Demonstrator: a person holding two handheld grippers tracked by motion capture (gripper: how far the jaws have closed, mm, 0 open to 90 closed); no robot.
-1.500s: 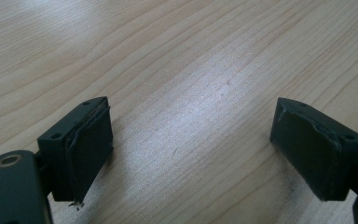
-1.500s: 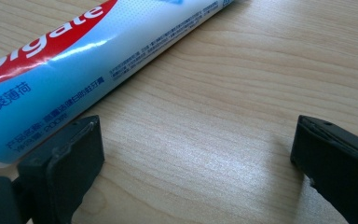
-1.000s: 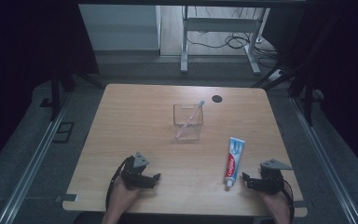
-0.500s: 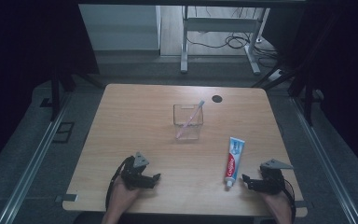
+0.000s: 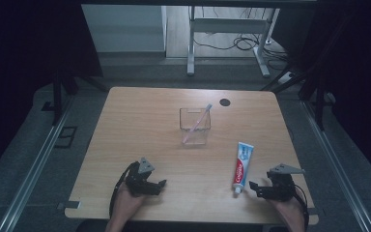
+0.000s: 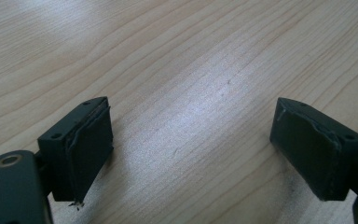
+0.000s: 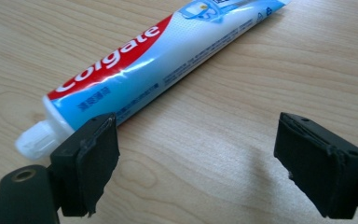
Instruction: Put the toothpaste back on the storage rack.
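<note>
A red, white and blue toothpaste tube point(image 5: 242, 166) lies flat on the wooden table point(image 5: 140, 125), its white cap towards the front edge. My right gripper point(image 5: 255, 188) rests just to the right of the cap, open. In the right gripper view the tube point(image 7: 154, 60) runs up from beyond the left jaw, and the right gripper point(image 7: 198, 149) has bare wood between its jaws. A clear square cup point(image 5: 193, 126) stands mid-table with a pink toothbrush point(image 5: 199, 122) leaning inside it. My left gripper point(image 5: 160, 186) lies at the front left, open over bare wood point(image 6: 191, 140).
A small black round disc point(image 5: 225, 102) sits near the table's far edge. Beyond the table stand metal desk legs point(image 5: 191, 48) with cables on the floor. Rails run along the floor on both sides.
</note>
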